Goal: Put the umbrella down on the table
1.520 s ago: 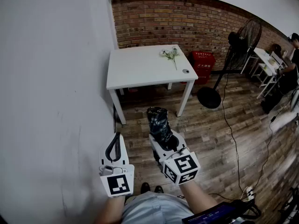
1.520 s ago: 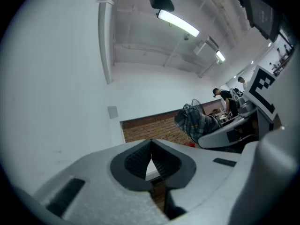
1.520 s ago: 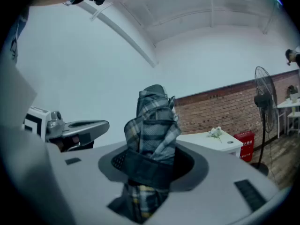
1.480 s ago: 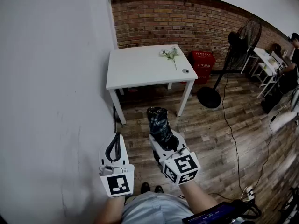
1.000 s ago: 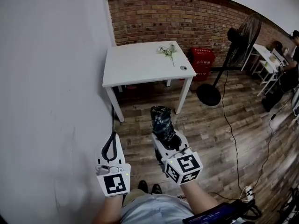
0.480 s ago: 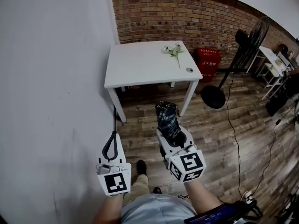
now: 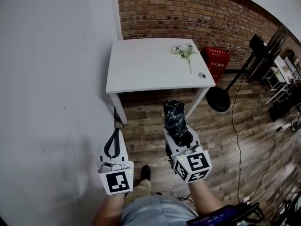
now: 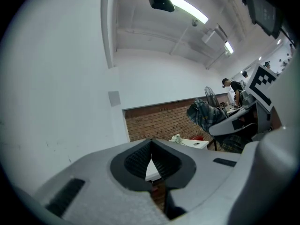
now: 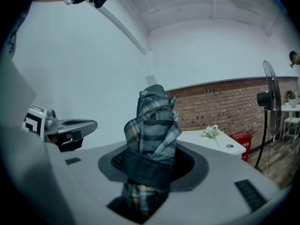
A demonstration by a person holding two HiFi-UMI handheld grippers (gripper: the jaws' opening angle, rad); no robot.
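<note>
While the right tool (image 7: pixel 178 132) clamps the folded umbrella (image 7: pixel 174 115), its lower end hidden, the left tool (image 7: pixel 114 135) is closed, empty, short of the desk (image 7: pixel 141 67).

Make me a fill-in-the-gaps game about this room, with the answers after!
The right hand-held gripper grips a folded ____.
The left hand-held gripper holds ____.
Some white ____ lie on the table.
The wall behind the table is built of ____.
Missing words: umbrella, nothing, flowers, bricks.
</note>
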